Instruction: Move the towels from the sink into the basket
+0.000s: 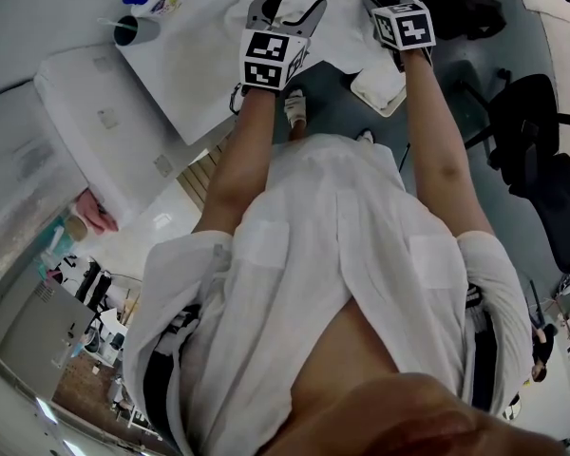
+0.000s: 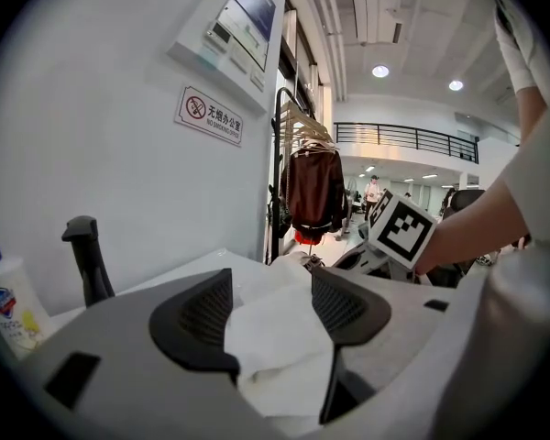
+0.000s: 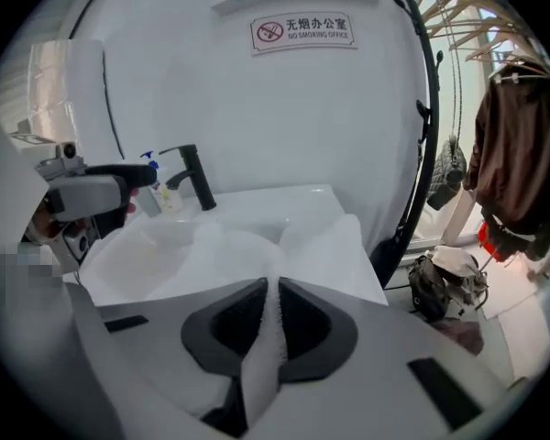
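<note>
White ceramic washbasin (image 3: 151, 246) against a white wall: the crumpled white towel (image 3: 298, 246) is lying over its near right rim, running left to right. The right gripper (image 3: 271, 291) is closing on an upright fold, pinching it. The left gripper (image 2: 270, 287) is straddling the towel's left end, jaws apart.

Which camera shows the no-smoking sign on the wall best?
The right gripper view: the no-smoking sign faces the camera nearly head-on, whole and legible. The left gripper view shows the sign at a slant. The head view does not show it.
</note>
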`<state>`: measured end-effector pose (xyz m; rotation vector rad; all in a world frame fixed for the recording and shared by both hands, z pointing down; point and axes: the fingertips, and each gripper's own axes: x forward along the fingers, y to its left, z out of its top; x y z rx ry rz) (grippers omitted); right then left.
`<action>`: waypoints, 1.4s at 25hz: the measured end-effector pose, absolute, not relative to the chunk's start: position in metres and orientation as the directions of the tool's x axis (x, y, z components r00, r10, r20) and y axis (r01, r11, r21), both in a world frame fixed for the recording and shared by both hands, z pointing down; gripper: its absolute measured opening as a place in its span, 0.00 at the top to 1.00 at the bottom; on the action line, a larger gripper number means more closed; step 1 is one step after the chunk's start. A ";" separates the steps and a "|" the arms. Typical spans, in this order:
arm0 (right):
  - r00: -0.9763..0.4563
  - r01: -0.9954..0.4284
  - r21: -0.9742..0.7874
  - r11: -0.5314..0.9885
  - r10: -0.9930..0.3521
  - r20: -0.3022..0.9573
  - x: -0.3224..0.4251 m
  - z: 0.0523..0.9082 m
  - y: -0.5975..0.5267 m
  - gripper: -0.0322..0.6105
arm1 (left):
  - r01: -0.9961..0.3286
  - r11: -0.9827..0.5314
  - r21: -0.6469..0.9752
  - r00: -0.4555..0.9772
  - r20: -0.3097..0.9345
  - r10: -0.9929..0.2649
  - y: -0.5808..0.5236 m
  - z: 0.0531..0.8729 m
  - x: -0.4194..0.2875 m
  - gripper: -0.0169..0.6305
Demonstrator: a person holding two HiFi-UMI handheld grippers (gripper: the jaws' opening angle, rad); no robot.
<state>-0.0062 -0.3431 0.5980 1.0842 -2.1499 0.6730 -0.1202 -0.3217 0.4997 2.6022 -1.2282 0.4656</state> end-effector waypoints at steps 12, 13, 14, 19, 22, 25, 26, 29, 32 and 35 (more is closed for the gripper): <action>-0.506 -0.835 -0.134 0.534 -0.648 0.570 0.003 0.529 -0.336 0.89 | -0.760 -0.649 0.042 0.617 0.360 -0.700 -0.297 0.483 -0.095 0.56; -0.508 -0.840 -0.135 0.526 -0.673 0.537 0.006 0.516 -0.337 0.89 | -0.759 -0.650 0.039 0.618 0.357 -0.700 -0.294 0.480 -0.093 0.56; -0.508 -0.845 -0.137 0.517 -0.699 0.504 0.010 0.502 -0.339 0.89 | -0.757 -0.652 0.035 0.619 0.354 -0.701 -0.292 0.478 -0.090 0.56; -0.469 -0.878 -0.100 0.468 -0.800 0.373 0.037 0.437 -0.340 0.89 | -0.750 -0.661 0.023 0.627 0.342 -0.700 -0.280 0.466 -0.080 0.56; -0.434 -0.898 -0.089 0.430 -0.838 0.330 0.059 0.415 -0.331 0.89 | -0.738 -0.675 0.020 0.641 0.334 -0.691 -0.273 0.461 -0.069 0.56; -0.397 -0.917 -0.087 0.390 -0.866 0.303 0.081 0.405 -0.316 0.89 | -0.723 -0.691 0.014 0.655 0.332 -0.679 -0.265 0.458 -0.057 0.56; -0.383 -0.923 -0.091 0.373 -0.876 0.293 0.089 0.402 -0.310 0.89 | -0.718 -0.696 0.011 0.660 0.331 -0.675 -0.262 0.457 -0.052 0.56; -0.342 -0.939 -0.127 0.320 -0.907 0.245 0.116 0.391 -0.292 0.89 | -0.699 -0.715 0.009 0.676 0.333 -0.657 -0.253 0.457 -0.037 0.56; -0.303 -0.950 -0.141 0.278 -0.931 0.204 0.141 0.377 -0.276 0.89 | -0.683 -0.730 0.011 0.690 0.338 -0.640 -0.244 0.459 -0.021 0.56; -0.261 -0.961 -0.140 0.239 -0.949 0.177 0.163 0.366 -0.260 0.89 | -0.664 -0.748 0.011 0.706 0.340 -0.622 -0.236 0.459 -0.004 0.56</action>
